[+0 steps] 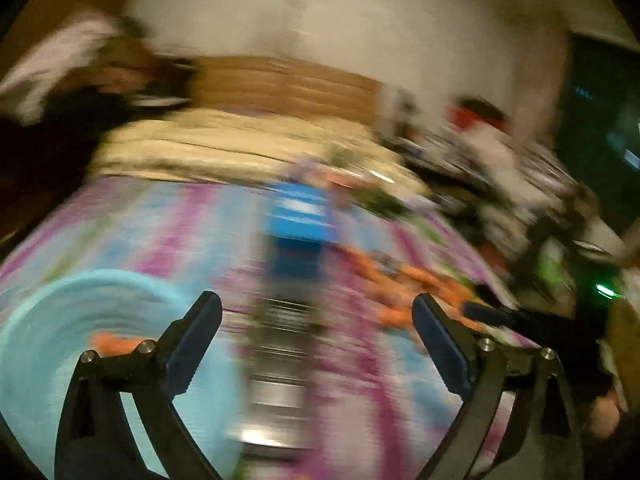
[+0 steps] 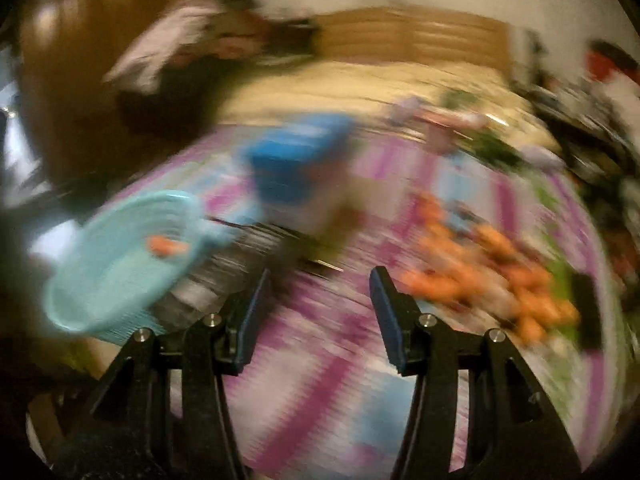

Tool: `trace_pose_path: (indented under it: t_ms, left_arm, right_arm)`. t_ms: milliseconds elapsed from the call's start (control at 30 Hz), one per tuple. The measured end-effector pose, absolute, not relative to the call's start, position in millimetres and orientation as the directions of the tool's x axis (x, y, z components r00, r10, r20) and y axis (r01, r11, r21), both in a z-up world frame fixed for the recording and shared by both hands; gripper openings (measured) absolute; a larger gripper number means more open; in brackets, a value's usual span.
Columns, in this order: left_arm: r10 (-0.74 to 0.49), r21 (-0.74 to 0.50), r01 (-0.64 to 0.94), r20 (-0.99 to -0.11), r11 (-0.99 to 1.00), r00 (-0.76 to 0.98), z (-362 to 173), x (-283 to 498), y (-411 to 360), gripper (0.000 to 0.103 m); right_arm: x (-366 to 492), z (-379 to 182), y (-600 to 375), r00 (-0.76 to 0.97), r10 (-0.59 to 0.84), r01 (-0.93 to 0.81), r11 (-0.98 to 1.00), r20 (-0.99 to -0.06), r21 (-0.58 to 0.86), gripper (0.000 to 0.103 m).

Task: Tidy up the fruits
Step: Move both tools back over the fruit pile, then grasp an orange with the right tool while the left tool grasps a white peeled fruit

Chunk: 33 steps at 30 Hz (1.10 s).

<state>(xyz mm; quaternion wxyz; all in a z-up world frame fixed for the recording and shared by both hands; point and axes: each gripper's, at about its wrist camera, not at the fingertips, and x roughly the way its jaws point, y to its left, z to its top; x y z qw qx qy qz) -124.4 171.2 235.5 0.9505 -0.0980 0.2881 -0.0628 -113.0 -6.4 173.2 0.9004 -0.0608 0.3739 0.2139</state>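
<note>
Both views badly blurred. Left gripper point(image 1: 316, 312) wide open, nothing btwn jaws, above striped purple/blue bedspread point(image 1: 160, 216). Right gripper point(image 2: 320, 284) part open, also empty. Light blue basket point(image 2: 120, 264) on left side of bed, w/ one small orange fruit point(image 2: 166, 246) inside. Pile of orange fruits point(image 2: 488, 276) on right side of bedspread, well apart from basket. Blue box point(image 2: 296, 160) farther back, btwn the two. Wooden headboard point(image 2: 412, 32) behind.

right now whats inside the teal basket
One small orange fruit lies in the teal basket. Blur hides what kind it is, and the near wall covers part of the floor.
</note>
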Motion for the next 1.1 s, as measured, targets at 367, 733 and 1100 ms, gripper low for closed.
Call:
trace_pose_path:
  t_ms: [367,733,1100]
  left_arm:
    - [-0.394,-0.384,0.124,-0.785,0.915,0.478,97.0,-62.9,49.4,0.078]
    - [-0.368,-0.333,0.160,-0.799,0.929,0.475,93.4,-57.3,28.4,0.079]
    - [-0.479,-0.364,0.323,-0.763,0.874,0.435,64.7,-19.1,-37.0,0.074]
  right_arm:
    - [-70.4,70.9,-160.8,0.490,0.197,-0.093,0.980,-0.849,0.174,0.033]
    - [-20.5,37.8,-161.6,0.451,0.299,-0.014,0.944,-0.841,0.328,0.034]
    - [-67.7,68.7,-191.0,0.506,0.207,-0.060,0.977,-0.838,0.205,0.031]
